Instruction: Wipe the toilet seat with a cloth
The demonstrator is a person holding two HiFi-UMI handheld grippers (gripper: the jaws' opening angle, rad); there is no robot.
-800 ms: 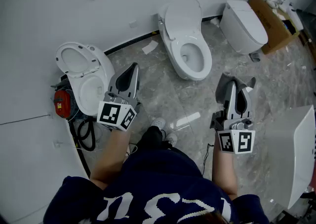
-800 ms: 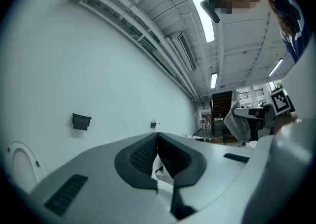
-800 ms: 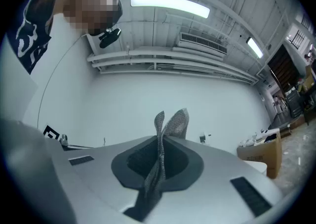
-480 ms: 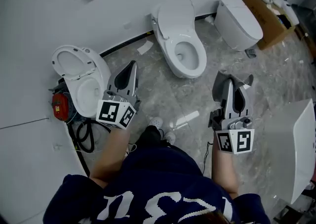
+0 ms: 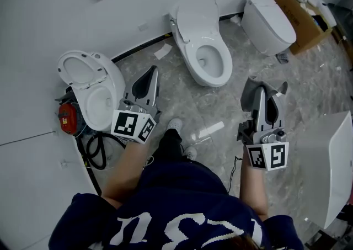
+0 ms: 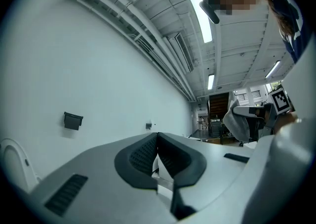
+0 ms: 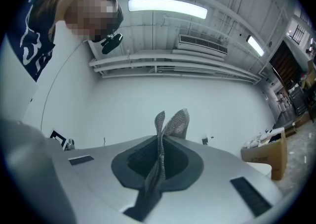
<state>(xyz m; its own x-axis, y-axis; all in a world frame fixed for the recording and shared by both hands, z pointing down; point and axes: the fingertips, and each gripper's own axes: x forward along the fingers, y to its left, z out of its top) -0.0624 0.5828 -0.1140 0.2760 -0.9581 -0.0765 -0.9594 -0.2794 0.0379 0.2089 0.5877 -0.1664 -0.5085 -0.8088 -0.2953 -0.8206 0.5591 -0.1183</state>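
— Right gripper (image 5: 262, 93)?
— It was clamped on the cloth (image 7: 175, 119). The left gripper (image 5: 153, 72) was closed and empty.
— Toilet seat (image 5: 213, 80)?
— It was ahead, by the floor's (image 5: 187, 108) wall edge, well apart from the cloth.

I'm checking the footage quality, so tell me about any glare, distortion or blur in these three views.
Head view: even light, sharp, soft sheen on the floor, edges curve. Left gripper view: strong fisheye, dark corners, ceiling lights washed out. Right gripper view: same fisheye, the strip light glares, cloth in focus.
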